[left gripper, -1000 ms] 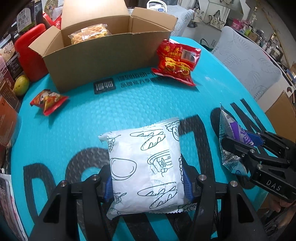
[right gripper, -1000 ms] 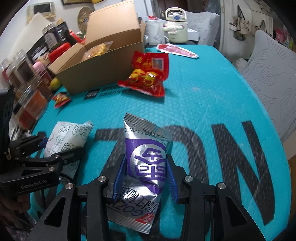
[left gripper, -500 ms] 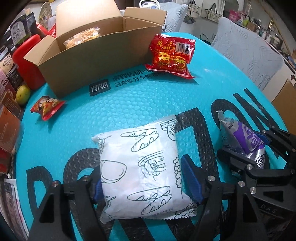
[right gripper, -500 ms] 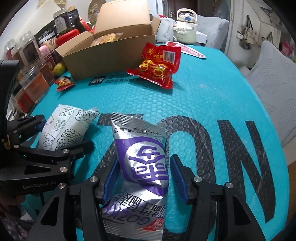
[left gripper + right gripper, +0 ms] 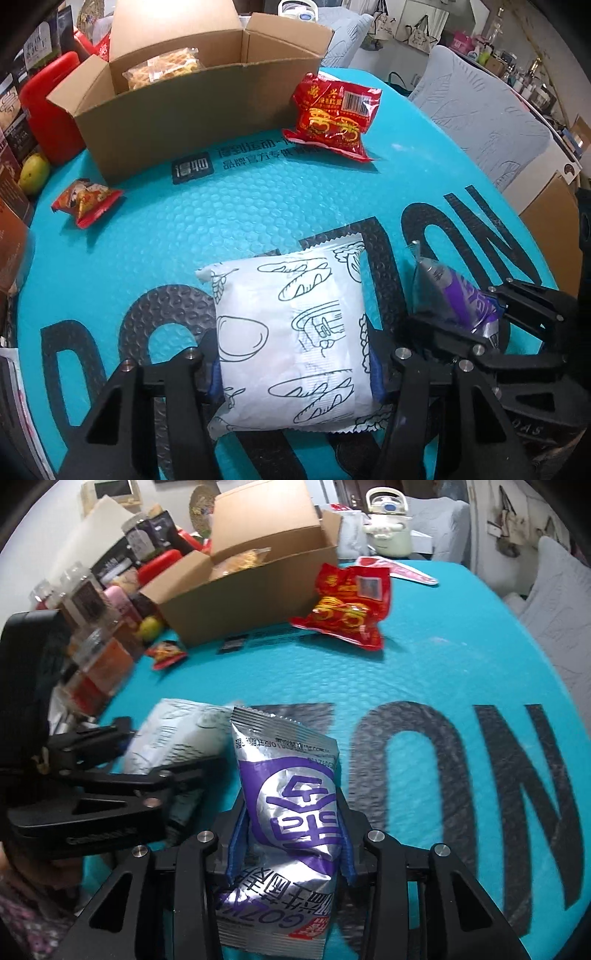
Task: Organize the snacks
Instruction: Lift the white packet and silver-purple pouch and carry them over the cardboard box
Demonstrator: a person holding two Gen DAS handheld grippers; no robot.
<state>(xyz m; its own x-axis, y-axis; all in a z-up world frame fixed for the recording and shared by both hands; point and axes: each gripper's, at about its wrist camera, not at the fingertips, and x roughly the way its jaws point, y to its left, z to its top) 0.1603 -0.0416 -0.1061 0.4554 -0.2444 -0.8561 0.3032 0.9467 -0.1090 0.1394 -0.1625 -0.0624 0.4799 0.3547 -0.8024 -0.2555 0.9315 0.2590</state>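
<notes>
You are at the pick-up step, with one snack in each claw and both still down on the teal bench (image 5: 258,206), on the near side of the cardboard box (image 5: 192,107).

Your left claw (image 5: 293,365) is closing on the white bread packet (image 5: 291,343); the blue pads sit against its two long sides and the wrapper bulges slightly between them. Your right claw (image 5: 291,842) is also closing, with the silver-and-purple snack bag (image 5: 291,812) between its pads, pinched around the waist so the top stands up above the jaws. The two claws are side by side, the bread packet just beside the silver bag.

The box is open, its flaps up, and it already holds a clear packet of yellow biscuits (image 5: 162,70) at its left end. A large red snack bag (image 5: 332,118) leans at the box's right front corner, and a small red packet (image 5: 86,201) lies off the box's left front corner. Both remain to be put away.

The next move, as I read it, calls for lifting both packets clear of the bench, carrying them over the box's front wall and releasing them in the free space to the right of the biscuits. Keep the squeeze light; both wrappers are soft and air-filled and could slip or crush.
</notes>
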